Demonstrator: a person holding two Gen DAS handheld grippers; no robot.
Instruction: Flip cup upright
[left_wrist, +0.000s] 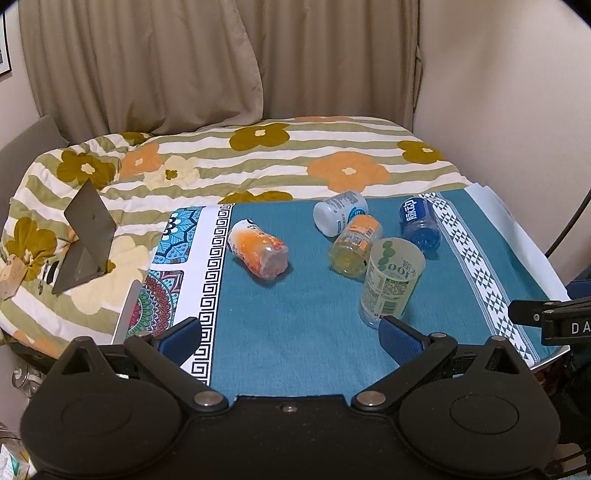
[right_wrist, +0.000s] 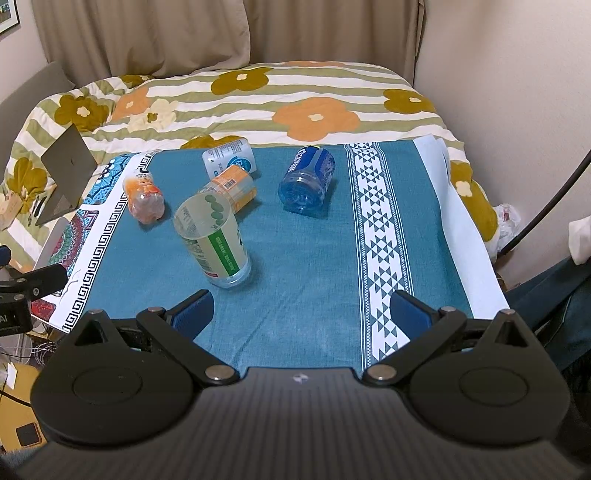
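**Green-label cup upright among four tipped ones**

A flowered quilt (right_wrist: 258, 99) covers the bed, beige curtains (left_wrist: 147, 62) hanging behind it. Over the quilt lies a teal cloth (right_wrist: 295, 258) with patterned white borders; its near edge is cut off by the grippers' black bodies. A grey folded stand (left_wrist: 86, 236) props up at the left.

The left gripper (left_wrist: 291, 336) and right gripper (right_wrist: 301, 310) both hover with jaws wide apart, holding nothing.

The green-label cup (right_wrist: 212, 240) stands mouth up near the cloth's middle. Behind it the orange-label cup (right_wrist: 234, 186), white cup (right_wrist: 231, 157), blue cup (right_wrist: 306, 181) and orange cup (right_wrist: 144, 197) lie on their sides. Their label print is too small to read.
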